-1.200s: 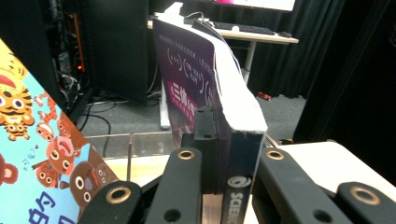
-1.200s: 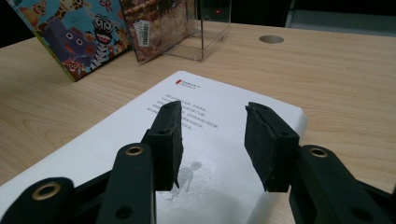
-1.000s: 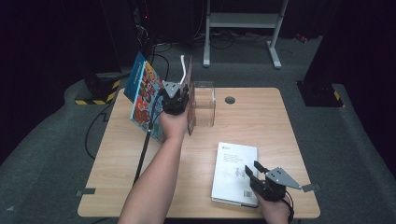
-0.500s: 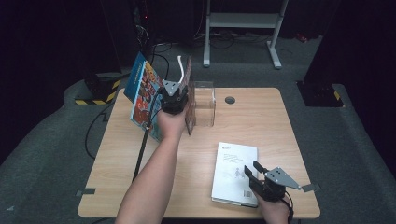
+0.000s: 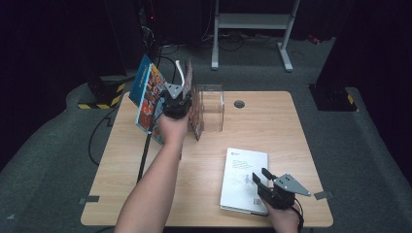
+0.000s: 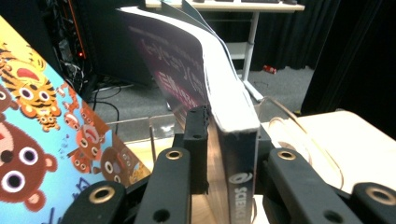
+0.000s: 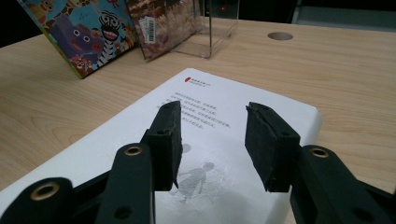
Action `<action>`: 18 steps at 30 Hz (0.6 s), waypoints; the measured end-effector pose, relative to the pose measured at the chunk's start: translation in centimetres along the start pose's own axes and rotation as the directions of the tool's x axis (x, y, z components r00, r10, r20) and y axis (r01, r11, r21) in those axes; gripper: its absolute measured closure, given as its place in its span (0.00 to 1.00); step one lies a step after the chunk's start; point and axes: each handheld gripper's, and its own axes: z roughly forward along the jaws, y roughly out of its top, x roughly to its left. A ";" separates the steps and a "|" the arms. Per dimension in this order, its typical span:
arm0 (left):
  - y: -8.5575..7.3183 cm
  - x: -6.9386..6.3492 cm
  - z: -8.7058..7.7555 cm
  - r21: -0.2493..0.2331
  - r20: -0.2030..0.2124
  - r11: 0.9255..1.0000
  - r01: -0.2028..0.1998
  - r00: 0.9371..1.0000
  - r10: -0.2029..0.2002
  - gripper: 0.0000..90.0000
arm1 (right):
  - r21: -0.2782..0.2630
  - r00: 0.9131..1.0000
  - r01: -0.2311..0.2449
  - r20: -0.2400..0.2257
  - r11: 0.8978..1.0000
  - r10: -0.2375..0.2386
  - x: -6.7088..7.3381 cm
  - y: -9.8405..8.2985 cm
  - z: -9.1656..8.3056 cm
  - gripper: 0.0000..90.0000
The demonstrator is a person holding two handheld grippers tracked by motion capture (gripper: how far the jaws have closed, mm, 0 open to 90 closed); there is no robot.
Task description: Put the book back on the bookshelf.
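Book (image 6: 233, 140) stands upright beside the clear box (image 5: 210, 108), the left gripper (image 5: 177, 97) loosening around its spine, jaws just easing apart. Right gripper (image 7: 212, 140) hasn't budged, hovering half-open and empty over the white book (image 5: 243, 177).

So it's a light wooden table (image 5: 272, 121) sitting mid-frame in the high view, with a round cable hole (image 5: 239, 104) near its far edge. A clear acrylic box (image 5: 212, 108) stands upper-middle, a dark-covered book (image 5: 196, 109) upright against its left side and a colourful cartoon-animal picture book (image 5: 148, 97) tilted at the upper left. A white paperback (image 5: 243, 177) lies flat toward the lower right, well apart from those.
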 end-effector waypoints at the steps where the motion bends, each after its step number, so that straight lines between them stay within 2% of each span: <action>1: 0.0 0.1 0.0 0.005 -0.005 1.000 -0.002 1.000 0.003 0.83 | 0.004 1.000 -0.004 -0.001 1.000 0.004 0.1 0.0 0.0 0.62; 3: 0.1 0.3 -0.1 0.018 -0.015 1.000 -0.006 1.000 0.006 0.81 | 0.005 1.000 0.004 -0.001 1.000 -0.004 0.1 0.0 0.1 0.62; 11: 0.2 1.4 -0.3 0.065 -0.026 0.997 0.029 0.999 -0.027 0.77 | 0.008 1.000 0.005 0.000 1.000 -0.005 0.2 0.0 0.1 0.62; 14: 0.2 1.6 -0.3 0.071 -0.041 0.997 0.034 0.999 -0.031 0.77 | 0.008 1.000 0.007 -0.002 1.000 -0.007 0.2 -0.1 0.1 0.62; 18: 0.0 2.0 -0.3 0.071 -0.053 0.995 0.066 0.997 -0.062 0.76 | 0.009 1.000 0.009 -0.003 1.000 -0.008 0.3 -0.1 0.1 0.62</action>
